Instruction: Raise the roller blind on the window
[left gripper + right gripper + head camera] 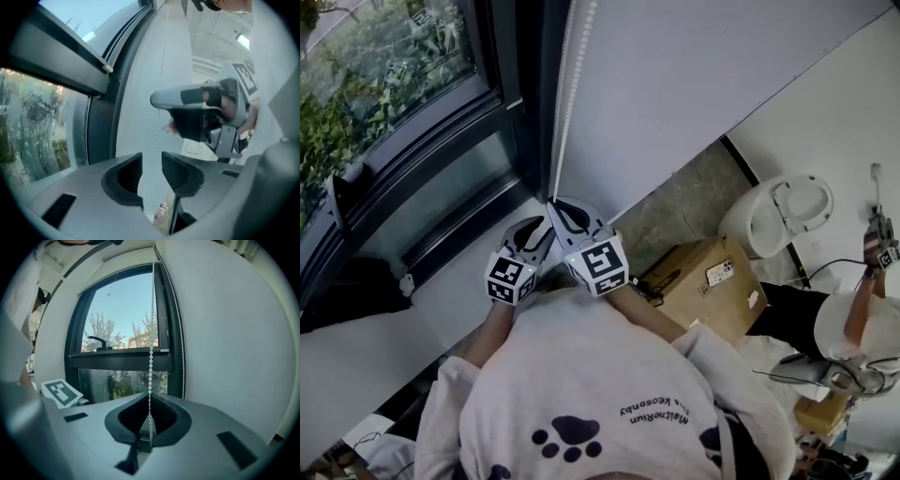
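Note:
A white bead chain (565, 112) hangs down the wall beside the dark window frame (441, 141). In the right gripper view the chain (151, 333) runs straight down into my right gripper (150, 420), which is shut on it; a second strand (181, 357) hangs along the frame edge. The window glass shows trees and sky, and no blind fabric covers it. My left gripper (152, 168) is open just below the right gripper (159, 99), with the thin chain (154, 138) hanging toward its gap. In the head view the left gripper (530, 230) and the right gripper (555, 208) sit close together at the sill.
A black window handle (98, 341) sits on the sash. Behind me on the floor are a cardboard box (703, 281) and a white toilet (778, 216). Another person's arm (862, 309) holds a gripper at the right. The white sill (459, 300) lies below the window.

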A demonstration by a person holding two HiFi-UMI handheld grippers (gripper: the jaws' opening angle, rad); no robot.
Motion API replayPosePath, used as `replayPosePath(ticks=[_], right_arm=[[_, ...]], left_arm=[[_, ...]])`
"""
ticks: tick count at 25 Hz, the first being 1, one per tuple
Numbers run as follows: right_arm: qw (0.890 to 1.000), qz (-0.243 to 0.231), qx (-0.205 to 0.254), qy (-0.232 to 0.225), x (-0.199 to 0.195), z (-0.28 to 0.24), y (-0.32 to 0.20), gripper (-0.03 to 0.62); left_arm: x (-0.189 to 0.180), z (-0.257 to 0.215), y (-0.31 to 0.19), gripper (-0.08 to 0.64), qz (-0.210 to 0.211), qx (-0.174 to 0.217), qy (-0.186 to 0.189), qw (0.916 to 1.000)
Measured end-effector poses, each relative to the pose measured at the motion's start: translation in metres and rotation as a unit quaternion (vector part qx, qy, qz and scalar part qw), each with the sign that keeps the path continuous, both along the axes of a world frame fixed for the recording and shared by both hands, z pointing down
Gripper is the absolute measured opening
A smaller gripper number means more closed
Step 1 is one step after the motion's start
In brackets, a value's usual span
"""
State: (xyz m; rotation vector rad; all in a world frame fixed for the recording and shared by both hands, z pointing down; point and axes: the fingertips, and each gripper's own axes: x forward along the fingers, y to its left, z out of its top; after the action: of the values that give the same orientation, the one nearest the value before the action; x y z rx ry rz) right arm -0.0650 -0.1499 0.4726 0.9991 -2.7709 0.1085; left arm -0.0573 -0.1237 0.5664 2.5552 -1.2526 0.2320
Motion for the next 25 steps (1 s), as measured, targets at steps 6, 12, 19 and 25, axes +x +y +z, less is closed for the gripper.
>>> replayPosePath(ticks=[6, 12, 19, 25], right_arm=[[1.000, 0.004, 0.010, 0.007, -0.001, -0.002, 0.001, 0.017], [1.000, 0.011, 0.023, -0.003, 0.002, -0.013, 0.003, 0.036], [0.999, 0.038, 0.037, -0.010, 0.017, -0.027, 0.001, 0.087], [0.997, 0.056, 0.052, -0.034, 0.029, -0.058, 0.007, 0.097]], left_arm=[[-0.010, -0.049, -0.003, 0.059, -0.029, 0.048, 0.011, 0.9984], [-0.012, -0.072, -0.001, 0.008, -0.038, 0.067, 0.002, 0.9970], [-0.009, -0.114, 0.002, 0.006, -0.044, 0.095, 0.012, 0.9944], [-0.007, -0.144, 0.005, 0.006, -0.057, 0.108, 0.010, 0.9925]])
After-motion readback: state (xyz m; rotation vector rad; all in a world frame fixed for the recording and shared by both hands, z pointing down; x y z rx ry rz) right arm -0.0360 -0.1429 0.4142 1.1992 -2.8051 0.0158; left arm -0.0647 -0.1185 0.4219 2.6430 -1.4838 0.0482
